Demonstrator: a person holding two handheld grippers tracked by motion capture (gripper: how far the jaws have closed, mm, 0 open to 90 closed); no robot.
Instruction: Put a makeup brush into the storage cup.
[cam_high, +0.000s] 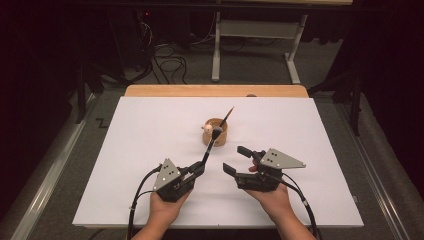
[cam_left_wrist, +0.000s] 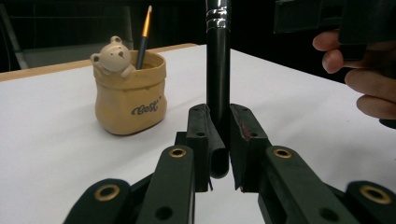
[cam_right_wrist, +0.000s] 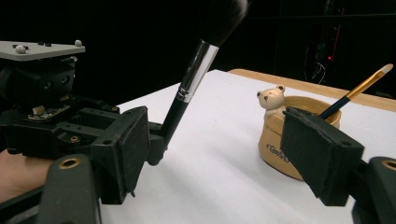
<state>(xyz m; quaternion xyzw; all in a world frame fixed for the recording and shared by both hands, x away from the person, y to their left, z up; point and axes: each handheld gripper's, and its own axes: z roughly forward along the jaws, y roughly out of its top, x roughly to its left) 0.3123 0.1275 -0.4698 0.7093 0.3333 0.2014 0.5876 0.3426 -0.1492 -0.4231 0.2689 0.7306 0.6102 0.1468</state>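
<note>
Black and slim, the makeup brush (cam_high: 210, 146) is clamped by the tail of its handle in the left gripper (cam_high: 198, 169), whose jaws are closed tight on it; the left gripper view shows the handle (cam_left_wrist: 218, 70) rising straight from between the pads. In the high view the brush slants up and away from the person, its dark bristle head hanging just before the rim of the ceramic pot (cam_high: 216, 131). The pot, tan, bag-shaped and bearing a small bear figure (cam_left_wrist: 114, 55), stands near the middle of the white board (cam_high: 150, 140). A thinner brush with an orange-gold handle (cam_high: 227, 116) already leans inside it.

The right gripper (cam_high: 235, 159) holds nothing. Its jaws stand apart, neither fully wide nor narrow, beside the left gripper and short of the pot. In the right gripper view the pot (cam_right_wrist: 285, 140) sits partly behind one pad.

Judgement: the step in hand appears to be placing the makeup brush in the pot. The brush is gripped and aimed, but not yet over the opening.

The next move likely calls for carrying the brush over the rim, tipping it so that one end enters clear of the leaning thin brush, then releasing. The light pot may tip if struck; the free gripper could steady it.
</note>
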